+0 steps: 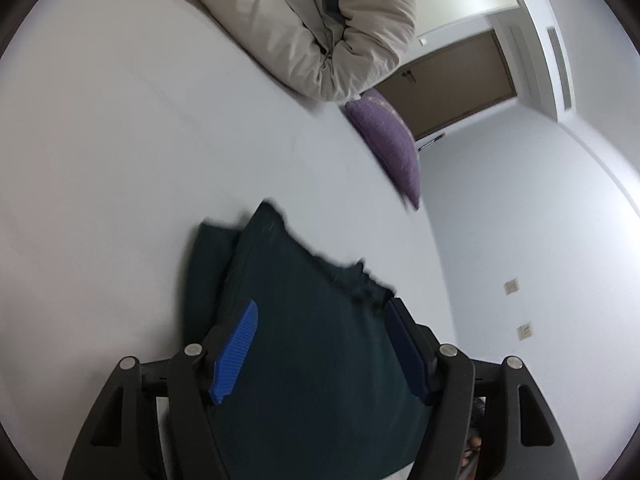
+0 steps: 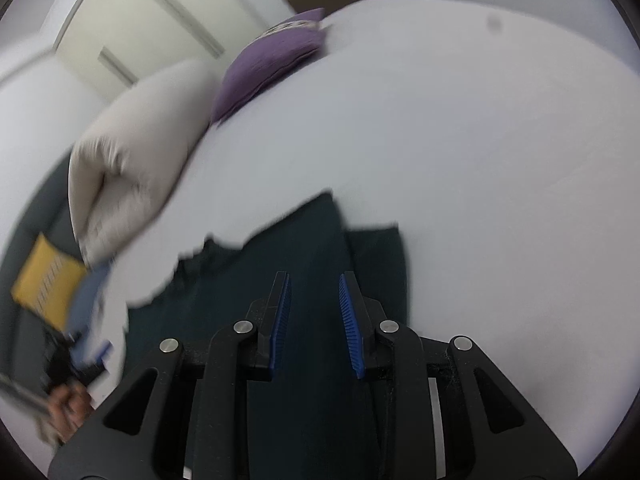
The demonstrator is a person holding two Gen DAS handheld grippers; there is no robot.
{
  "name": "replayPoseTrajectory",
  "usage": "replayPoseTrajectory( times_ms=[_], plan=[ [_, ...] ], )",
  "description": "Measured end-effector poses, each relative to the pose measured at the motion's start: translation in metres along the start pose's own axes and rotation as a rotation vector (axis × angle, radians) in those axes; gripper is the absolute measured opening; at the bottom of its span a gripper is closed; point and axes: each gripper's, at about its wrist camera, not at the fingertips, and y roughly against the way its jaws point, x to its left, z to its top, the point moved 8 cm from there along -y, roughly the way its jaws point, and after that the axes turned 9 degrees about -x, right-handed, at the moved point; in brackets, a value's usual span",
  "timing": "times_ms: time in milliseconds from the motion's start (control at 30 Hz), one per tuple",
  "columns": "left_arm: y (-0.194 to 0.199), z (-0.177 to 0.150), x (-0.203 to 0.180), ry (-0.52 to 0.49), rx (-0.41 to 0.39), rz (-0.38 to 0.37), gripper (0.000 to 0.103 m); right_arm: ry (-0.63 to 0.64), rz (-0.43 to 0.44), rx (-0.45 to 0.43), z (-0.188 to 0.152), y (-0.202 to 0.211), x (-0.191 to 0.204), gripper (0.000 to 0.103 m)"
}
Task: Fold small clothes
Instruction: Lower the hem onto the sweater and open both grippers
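Observation:
A dark teal garment [image 1: 304, 320] lies folded on the white bed sheet [image 1: 120, 160], one layer over another. My left gripper [image 1: 322, 308] is open above it, its blue pads [image 1: 236, 352] wide apart on either side of the cloth. In the right wrist view the same garment [image 2: 304, 248] lies under my right gripper [image 2: 314, 280], which is open with a narrow gap between its blue pads [image 2: 352, 328]. Whether the fingers touch the cloth I cannot tell. The view is blurred by motion.
A rolled beige duvet [image 1: 320, 28] and a purple cushion [image 1: 388, 136] lie at the far side of the bed. A brown door [image 1: 452, 84] and white walls stand beyond. In the right wrist view the left gripper and hand [image 2: 76, 360] show at lower left, near a yellow object [image 2: 48, 280].

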Motion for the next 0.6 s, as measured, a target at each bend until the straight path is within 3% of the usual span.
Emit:
replayPoseTrajectory(
  times_ms=[333,433,600],
  plan=[
    [0.044,-0.057,0.022,-0.179,-0.027,0.162,0.066,0.192,-0.112,-0.01,-0.069,0.068,-0.005,0.028],
    [0.043,-0.067,0.025,-0.225,-0.022,0.189,0.062,0.192,-0.116,-0.024,-0.076,0.08,-0.007,0.049],
    [0.04,-0.08,0.022,-0.313,-0.02,0.229,0.055,0.224,-0.115,-0.041,-0.08,0.093,-0.006,0.052]
  ],
)
